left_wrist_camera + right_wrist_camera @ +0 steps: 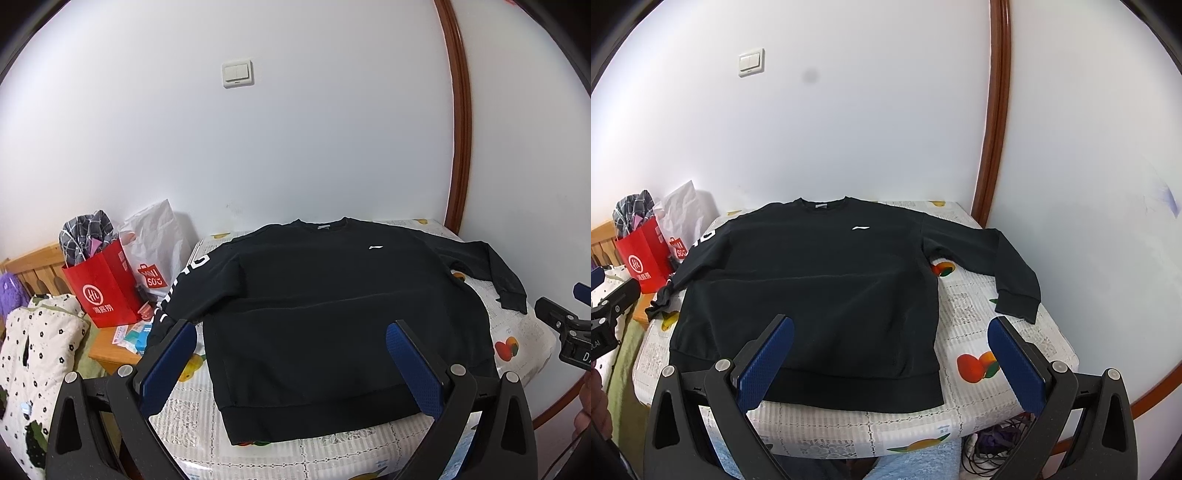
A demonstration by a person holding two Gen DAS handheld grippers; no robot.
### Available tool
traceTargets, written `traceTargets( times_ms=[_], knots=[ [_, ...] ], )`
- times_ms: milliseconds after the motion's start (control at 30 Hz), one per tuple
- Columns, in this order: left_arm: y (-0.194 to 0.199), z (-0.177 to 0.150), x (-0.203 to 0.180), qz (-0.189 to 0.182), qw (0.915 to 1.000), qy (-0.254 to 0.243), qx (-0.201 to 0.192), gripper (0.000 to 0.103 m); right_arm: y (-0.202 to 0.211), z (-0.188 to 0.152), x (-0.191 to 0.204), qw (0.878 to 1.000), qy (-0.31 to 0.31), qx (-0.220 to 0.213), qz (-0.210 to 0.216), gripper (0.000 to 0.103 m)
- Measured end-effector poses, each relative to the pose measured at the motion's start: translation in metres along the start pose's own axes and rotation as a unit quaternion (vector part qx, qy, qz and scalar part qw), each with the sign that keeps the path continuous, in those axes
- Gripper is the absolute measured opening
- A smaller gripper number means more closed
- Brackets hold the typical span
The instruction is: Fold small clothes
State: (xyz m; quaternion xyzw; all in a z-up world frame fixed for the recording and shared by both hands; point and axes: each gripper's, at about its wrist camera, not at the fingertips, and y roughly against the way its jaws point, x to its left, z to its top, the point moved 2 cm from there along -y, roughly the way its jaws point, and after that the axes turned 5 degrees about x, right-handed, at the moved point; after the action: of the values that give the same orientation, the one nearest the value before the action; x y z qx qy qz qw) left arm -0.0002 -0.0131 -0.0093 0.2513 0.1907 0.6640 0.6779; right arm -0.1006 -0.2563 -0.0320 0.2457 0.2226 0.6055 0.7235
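Observation:
A black long-sleeved sweatshirt [332, 314] [812, 288] lies flat, front up, on a small table with a fruit-print cloth [517, 343] [975, 332]. Its collar points to the wall and its hem faces me. The right sleeve [1008, 269] bends down toward the table's right edge. The left sleeve [177, 288], with white lettering, hangs off the left edge. My left gripper [291, 354] is open above the hem area, holding nothing. My right gripper [892, 347] is open above the hem's right part, also holding nothing.
A red paper bag [103, 288] and a white plastic bag [155, 247] stand on a wooden stand left of the table. A dotted quilt [33, 354] lies at far left. White wall and a brown door frame [993, 129] are behind. Cables [993, 450] lie under the table.

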Motion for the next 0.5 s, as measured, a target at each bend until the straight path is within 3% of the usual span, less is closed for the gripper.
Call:
traceTargets(
  times_ms=[500],
  knots=[
    [0.0018, 0.0033, 0.0005, -0.007, 1.0, 0.003, 0.0, 0.103, 0.0033, -0.0009, -0.0033, 1.0, -0.008, -0.004, 0.007, 0.103]
  ],
)
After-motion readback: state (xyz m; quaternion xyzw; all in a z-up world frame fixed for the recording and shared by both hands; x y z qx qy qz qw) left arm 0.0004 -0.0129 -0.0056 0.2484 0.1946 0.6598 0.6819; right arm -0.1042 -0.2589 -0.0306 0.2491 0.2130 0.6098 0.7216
